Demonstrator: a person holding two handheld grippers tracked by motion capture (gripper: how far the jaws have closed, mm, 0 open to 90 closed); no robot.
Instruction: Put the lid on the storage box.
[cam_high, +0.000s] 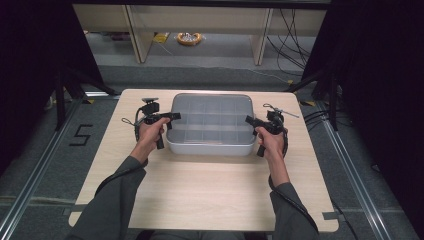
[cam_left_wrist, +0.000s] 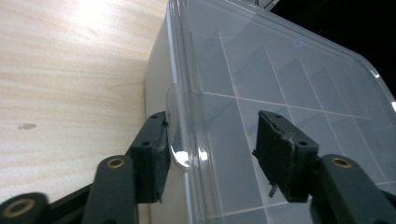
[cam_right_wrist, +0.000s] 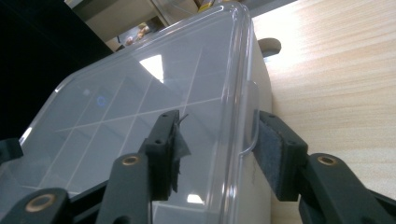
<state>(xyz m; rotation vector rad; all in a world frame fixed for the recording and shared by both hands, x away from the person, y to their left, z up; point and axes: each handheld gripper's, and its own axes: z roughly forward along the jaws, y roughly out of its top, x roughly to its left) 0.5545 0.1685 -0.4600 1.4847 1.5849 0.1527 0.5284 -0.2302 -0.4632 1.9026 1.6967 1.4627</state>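
Honestly, the trick is closing both sides evenly: the left gripper (cam_high: 174, 116) and right gripper (cam_high: 248, 120) each sit spread, straddling the lid tabs (cam_left_wrist: 176, 140) at the ends of the clear divider box (cam_high: 210, 125) mid-table, gripping nothing yet. Nothing much crowds it on the table (cam_high: 200, 185); only the trailing cables (cam_high: 131, 125) could snag.

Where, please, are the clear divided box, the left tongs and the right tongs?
clear divided box (cam_high: 210, 120), high view, middle of its lid.
left tongs (cam_left_wrist: 210, 154), left gripper view, midway between fingertips.
right tongs (cam_right_wrist: 217, 149), right gripper view, midway between fingertips.
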